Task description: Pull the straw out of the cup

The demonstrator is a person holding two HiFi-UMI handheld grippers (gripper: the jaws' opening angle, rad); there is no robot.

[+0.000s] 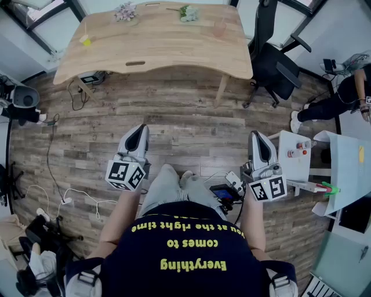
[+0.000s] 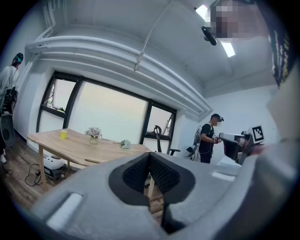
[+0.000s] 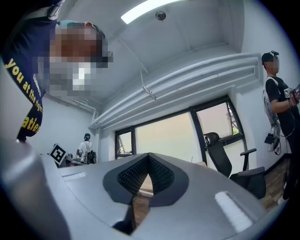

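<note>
The left gripper [image 1: 138,130] and the right gripper [image 1: 258,138] are held about level at the person's waist, side by side and well apart from each other. Both are pressed together with nothing between the black pads, as each gripper view shows. They are probably held like this because the job is not yet begun. The long light wooden surface [image 1: 156,49] is well away across the brown plank floor [image 1: 185,116].

On that surface a small yellow cup [image 1: 85,40] is seen near the left end and a see-through pinkish cup [image 1: 219,28] near the right end. The straw is too thin to be made out, so it cannot be told which cup it stands in. Two small bunches of flowers [image 1: 125,11] are set between the cups, along the far edge.

The way to the surface is mostly free. A black office chair [image 1: 272,58] is parked by the right end, near the pinkish cup, and could be bumped. Thin cables [image 1: 58,200] are spread on the floor at the left. A small white side table [image 1: 293,152] with bottles is set just beside the right gripper.
</note>
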